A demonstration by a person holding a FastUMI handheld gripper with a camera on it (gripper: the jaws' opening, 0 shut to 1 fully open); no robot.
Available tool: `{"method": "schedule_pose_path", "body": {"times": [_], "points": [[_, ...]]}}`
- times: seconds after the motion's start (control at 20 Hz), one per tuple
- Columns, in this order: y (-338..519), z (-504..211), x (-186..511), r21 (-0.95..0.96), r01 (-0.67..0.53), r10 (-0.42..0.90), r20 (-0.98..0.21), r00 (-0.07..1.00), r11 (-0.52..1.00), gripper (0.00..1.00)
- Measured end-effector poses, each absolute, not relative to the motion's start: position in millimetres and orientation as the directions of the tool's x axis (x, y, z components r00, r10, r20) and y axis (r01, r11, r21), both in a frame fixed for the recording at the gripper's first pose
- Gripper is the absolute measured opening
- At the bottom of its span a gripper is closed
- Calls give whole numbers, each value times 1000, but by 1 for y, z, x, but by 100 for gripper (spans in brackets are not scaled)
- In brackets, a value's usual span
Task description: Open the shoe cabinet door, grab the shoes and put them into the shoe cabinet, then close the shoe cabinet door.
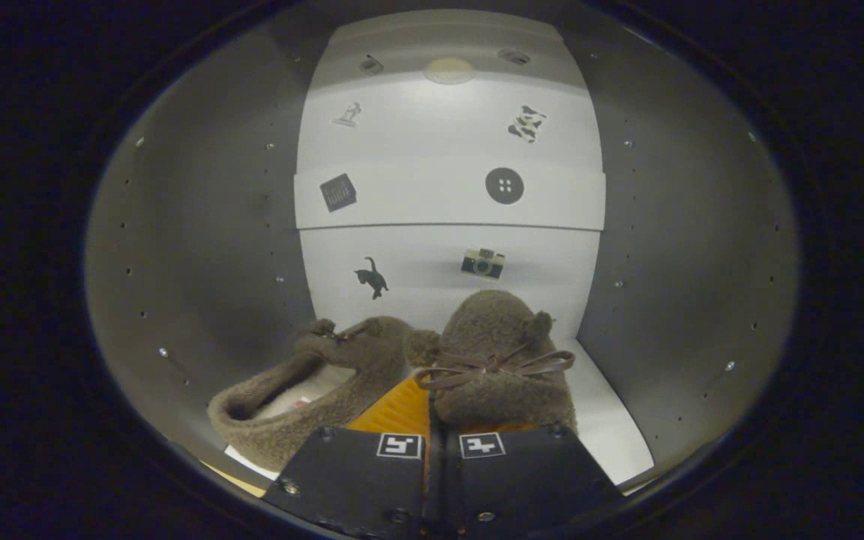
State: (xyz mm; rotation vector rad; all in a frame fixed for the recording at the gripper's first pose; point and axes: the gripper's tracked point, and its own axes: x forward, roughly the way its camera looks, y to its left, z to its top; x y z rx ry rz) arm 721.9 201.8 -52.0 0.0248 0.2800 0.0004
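I am looking into the open shoe cabinet (199, 247). Two fuzzy brown slippers are inside it on the white bottom board (612, 420). The right slipper (499, 337), with a thin brown lace bow, sits just over my fingers. My gripper (432, 409) is nearly closed and appears to pinch this slipper's near edge. The left slipper (304, 390) lies beside it on the board, just left of my fingers, with its opening facing me. The two slippers touch at their toes.
Grey side walls (687, 262) with rows of small holes close in on both sides. The white back panel (447, 195) carries several small stickers. Bare white board lies to the right of the held slipper.
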Motion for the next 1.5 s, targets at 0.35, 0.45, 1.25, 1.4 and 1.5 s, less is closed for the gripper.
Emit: {"method": "schedule_pose_path", "body": {"times": [0.35,0.45,1.25,1.4,1.5], "points": [[196,-79,730,28,20,-5,-448,894,999,12],[195,-79,730,43,32,-8,-465,885,999,23],[207,-29,619,8,14,-11,-317,949,1000,83],[205,-12,570,-7,43,-44,-234,971,999,84],[208,-1,531,11,54,-51,-189,981,999,87]]}}
